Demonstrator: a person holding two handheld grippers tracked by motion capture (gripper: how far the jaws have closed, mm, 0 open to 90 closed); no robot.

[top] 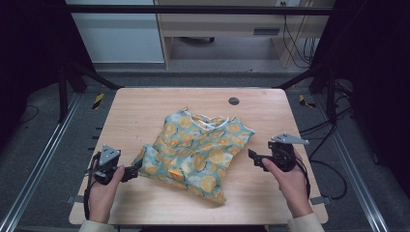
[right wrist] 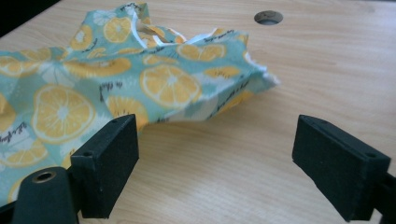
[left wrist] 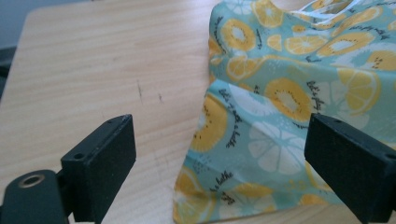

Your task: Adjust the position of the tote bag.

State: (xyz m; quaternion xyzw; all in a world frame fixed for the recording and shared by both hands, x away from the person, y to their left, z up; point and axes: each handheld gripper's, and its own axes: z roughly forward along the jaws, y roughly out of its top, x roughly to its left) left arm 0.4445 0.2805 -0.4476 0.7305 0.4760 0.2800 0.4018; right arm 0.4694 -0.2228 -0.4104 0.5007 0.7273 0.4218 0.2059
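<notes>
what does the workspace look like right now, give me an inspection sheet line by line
Surface: light wooden table, with a round grommet hole near the far edge.
Job's things: one crumpled garment in teal with a citrus-slice print, lying mid-table.
Clutter: nothing seen.
Grippers: left gripper open at the garment's near-left corner, cloth between the jaws; right gripper open beside the garment's right edge, over bare wood.
Cables: a black cable trails from the left gripper; more cables hang behind the table.
Surroundings: black frame rails, grey floor, wooden furniture behind.

Wooden table (top: 145, 108) with round hole (top: 234, 101) (perhaps a grommet).
</notes>
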